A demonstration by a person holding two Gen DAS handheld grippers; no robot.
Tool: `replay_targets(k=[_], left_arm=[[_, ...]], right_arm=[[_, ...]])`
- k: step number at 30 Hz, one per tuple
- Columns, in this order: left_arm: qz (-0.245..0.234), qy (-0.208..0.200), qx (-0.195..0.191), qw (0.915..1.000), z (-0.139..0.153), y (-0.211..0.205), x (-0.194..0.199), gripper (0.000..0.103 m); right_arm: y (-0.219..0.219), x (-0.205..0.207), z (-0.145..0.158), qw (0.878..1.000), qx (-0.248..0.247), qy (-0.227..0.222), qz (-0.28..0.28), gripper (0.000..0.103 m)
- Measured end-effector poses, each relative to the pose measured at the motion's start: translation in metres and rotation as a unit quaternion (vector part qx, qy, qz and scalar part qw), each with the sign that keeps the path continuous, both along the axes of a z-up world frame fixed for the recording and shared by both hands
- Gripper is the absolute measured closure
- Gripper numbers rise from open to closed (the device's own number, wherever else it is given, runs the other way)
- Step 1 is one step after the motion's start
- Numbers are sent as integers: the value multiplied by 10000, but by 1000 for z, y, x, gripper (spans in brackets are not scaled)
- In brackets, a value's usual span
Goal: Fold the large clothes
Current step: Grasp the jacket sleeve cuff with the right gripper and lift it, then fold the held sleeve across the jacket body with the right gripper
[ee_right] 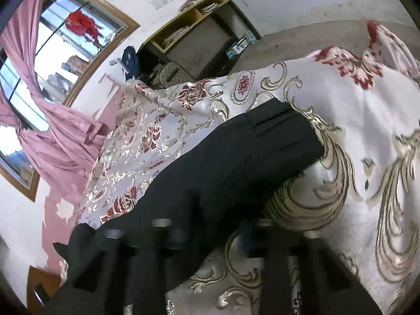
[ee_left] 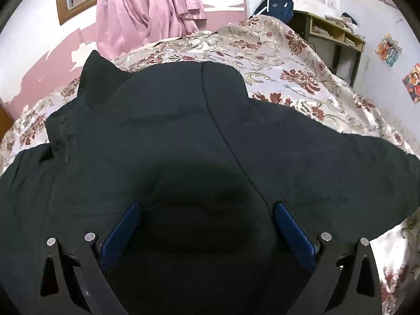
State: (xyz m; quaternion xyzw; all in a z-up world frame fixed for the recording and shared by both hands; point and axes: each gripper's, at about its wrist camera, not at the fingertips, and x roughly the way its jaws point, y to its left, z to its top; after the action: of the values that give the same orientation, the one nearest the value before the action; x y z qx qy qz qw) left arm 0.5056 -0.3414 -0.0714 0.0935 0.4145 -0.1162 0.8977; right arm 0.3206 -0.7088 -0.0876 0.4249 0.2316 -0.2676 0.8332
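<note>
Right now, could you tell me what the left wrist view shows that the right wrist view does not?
Only the left wrist view shows the jacket's collar and centre seam, and the left gripper spread open over the dark jacket.

Only the right wrist view shows a sleeve cuff, bare floor and a red garment outside the window; the right gripper is blurred.

Both show the floral bedspread, pink curtain, wooden shelf and blue backpack.

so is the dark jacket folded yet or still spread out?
Spread, not folded. The dark jacket lies flat across the floral bedspread, and its sleeve stretches straight out to the side.
</note>
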Motion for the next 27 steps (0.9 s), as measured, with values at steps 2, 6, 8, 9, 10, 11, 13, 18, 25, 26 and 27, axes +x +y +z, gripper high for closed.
replay_targets(k=[2,6,8,9,10,11,13,18,25,26,27], left_arm=[[-85,68,-256,9996,9,11,-3,0],[-232,7,-443,9987,30,37,-14,0],[-240,-19,-422,9988,43,55,-21,0],[-227,-34,-423,9988,48,64,-23,0],[-212,-51,-438,9988,53,73,-25,0],[-187,-79,-464,9987,60,86,-29,0],[-99,-136,-515,9985,72,112,-34,0],[103,-262,-904,9955,96,188,-50,0],[782,-445,-1287,9876,117,310,-71,0],[888,-471,-1268,9868,118,322,-73,0],[949,-479,-1259,9863,118,331,-75,0]], right_arm=[[6,2,17,9995,-276,18,138,93],[34,15,76,9901,-1301,8,521,94],[55,24,106,9807,-1812,-55,737,94],[66,29,122,9740,-2100,-79,844,94],[76,33,132,9688,-2297,-97,923,94],[97,42,149,9574,-2657,-138,1123,94],[135,53,173,9364,-3171,-245,1483,94],[233,76,214,8880,-3790,-619,2531,94],[373,92,222,8042,-4632,-608,3676,94],[396,93,218,7913,-4689,-572,3883,94],[414,90,212,7816,-4740,-514,4022,94]])
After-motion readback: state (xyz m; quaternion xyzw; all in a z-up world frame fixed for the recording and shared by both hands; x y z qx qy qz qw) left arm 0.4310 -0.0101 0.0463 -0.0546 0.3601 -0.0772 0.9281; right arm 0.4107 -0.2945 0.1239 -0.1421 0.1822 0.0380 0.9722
